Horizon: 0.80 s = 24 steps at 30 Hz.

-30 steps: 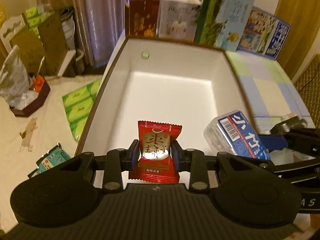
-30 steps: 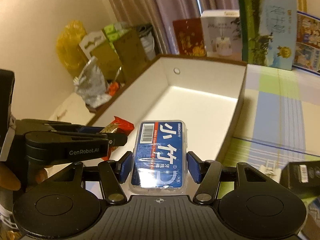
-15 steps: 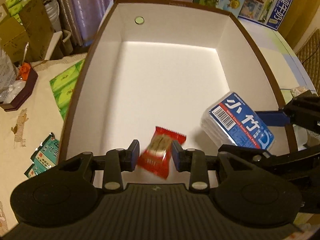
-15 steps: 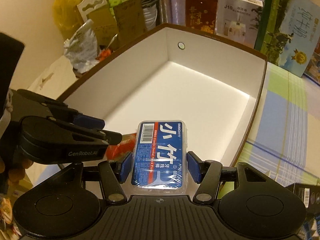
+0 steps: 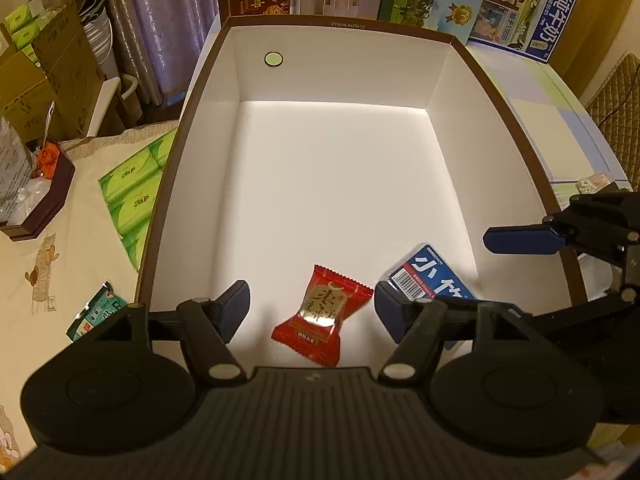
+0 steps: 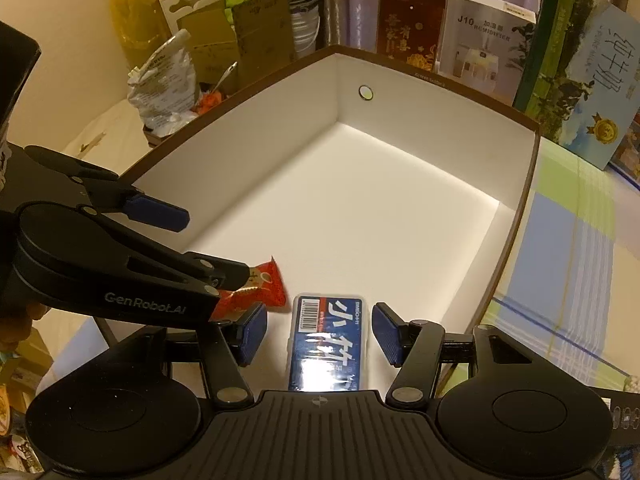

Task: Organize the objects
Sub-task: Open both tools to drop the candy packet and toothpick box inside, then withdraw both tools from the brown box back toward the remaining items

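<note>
Box: large open cardboard box (image 5: 192, 128), brown outside, white inside, on the tabletop (image 6: 576, 248); floor bare except at the near end, where both task items now sit.

Left gripper (image 5: 312, 308): a second ago its fingers were clamped on the packet above the box; now they are opening and stand wide, touching nothing. Packet lies between them, free.

Right gripper (image 6: 320, 332): blue-padded fingers part-spread, a gap visible each side of the case in the right wrist view. Earlier frames showed the pads pressed on it. Reads as let go.

Case: clear plastic case with a blue label and barcode (image 6: 326, 340), flat on the box floor at the near right, just beside the packet.

Packet: small red foil packet with a gold emblem (image 5: 322, 316), tilted, resting on the box floor near the front wall.

Change: both items went from held in the air to lying in the box.

Meaning: these two placements look done. Judged next: lift both grippers clear of the rim and fetch more loose items outside the box, such as the green tissue packs (image 5: 132, 196).
</note>
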Available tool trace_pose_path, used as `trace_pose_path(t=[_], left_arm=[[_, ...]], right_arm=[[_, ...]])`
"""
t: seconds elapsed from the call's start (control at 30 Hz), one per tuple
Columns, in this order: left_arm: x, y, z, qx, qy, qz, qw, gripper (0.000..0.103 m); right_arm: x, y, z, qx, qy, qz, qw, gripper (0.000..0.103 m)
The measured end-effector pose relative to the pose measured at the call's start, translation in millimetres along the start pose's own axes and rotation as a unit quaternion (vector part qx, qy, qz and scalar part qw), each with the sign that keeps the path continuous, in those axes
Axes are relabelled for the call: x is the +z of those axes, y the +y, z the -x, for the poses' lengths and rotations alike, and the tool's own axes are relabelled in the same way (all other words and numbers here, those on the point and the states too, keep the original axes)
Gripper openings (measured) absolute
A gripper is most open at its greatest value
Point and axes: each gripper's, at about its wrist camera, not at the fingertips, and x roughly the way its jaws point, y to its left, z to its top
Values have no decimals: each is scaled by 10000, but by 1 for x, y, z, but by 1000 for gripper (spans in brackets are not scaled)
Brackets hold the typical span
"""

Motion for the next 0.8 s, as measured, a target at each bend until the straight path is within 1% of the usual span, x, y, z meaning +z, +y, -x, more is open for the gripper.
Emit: trace_pose_path(t=[0.03, 0.1, 0.17, 0.23, 0.3, 0.53, 0.8], left_arm=[[0, 0, 1, 10, -3, 0, 10000, 69], [1, -1, 3, 125, -17, 0, 9999, 80], [1, 0, 7, 171, -68, -17, 9998, 83], [1, 3, 13, 104, -127, 39, 9999, 85], [1, 5, 19, 125, -185, 62, 9997, 91], [0, 9, 36, 179, -375, 149, 9990, 94], [-5, 6, 54, 204, -620, 196, 9977, 101]], right_arm=[[0, 0, 1, 1, -4, 3, 10000, 56], [-1, -1, 3, 8, -21, -4, 10000, 58], [-2, -4, 7, 65, -53, -53, 10000, 60], [-2, -5, 11, 126, -96, -121, 9998, 64], [-3, -4, 15, 140, -126, -145, 9997, 70], [-6, -4, 26, 177, -216, -281, 9992, 76], [-10, -3, 44, 144, -396, -436, 9982, 84]])
